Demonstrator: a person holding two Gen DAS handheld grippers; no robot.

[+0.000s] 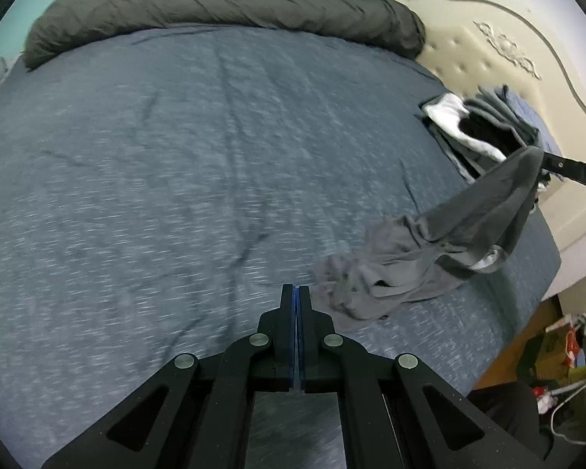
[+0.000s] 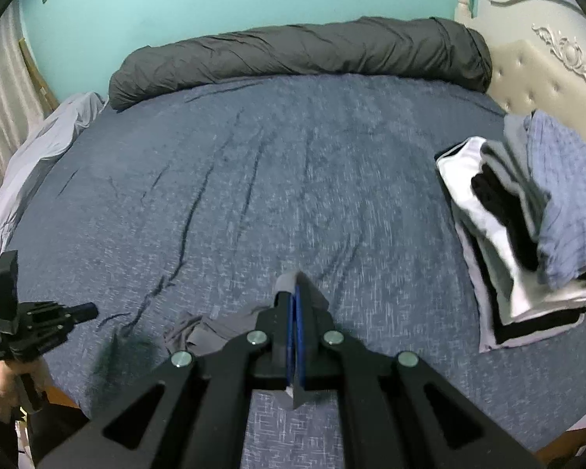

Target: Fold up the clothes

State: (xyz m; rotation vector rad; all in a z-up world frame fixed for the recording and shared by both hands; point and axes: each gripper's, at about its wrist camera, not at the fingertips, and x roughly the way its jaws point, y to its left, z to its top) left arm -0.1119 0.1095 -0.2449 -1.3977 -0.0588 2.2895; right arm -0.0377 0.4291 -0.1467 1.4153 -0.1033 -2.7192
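A crumpled grey garment (image 1: 429, 250) trails from the blue bed sheet (image 1: 175, 156) up to my right gripper (image 1: 543, 160), which is shut on its upper end at the right edge of the left wrist view. In the right wrist view grey cloth (image 2: 289, 283) sticks out between the shut fingers of my right gripper (image 2: 296, 289), and the rest of the garment (image 2: 215, 332) droops to the left below it. My left gripper (image 1: 297, 289) is shut with nothing in it, just left of the garment's lower end. It appears again as the left gripper (image 2: 86, 310) at the left edge.
A stack of folded clothes (image 2: 527, 234) lies at the right side of the bed by the cream padded headboard (image 2: 547, 78). A rolled dark grey duvet (image 2: 293, 54) lines the far edge. Clutter (image 1: 558, 351) covers the floor beyond the bed's right corner.
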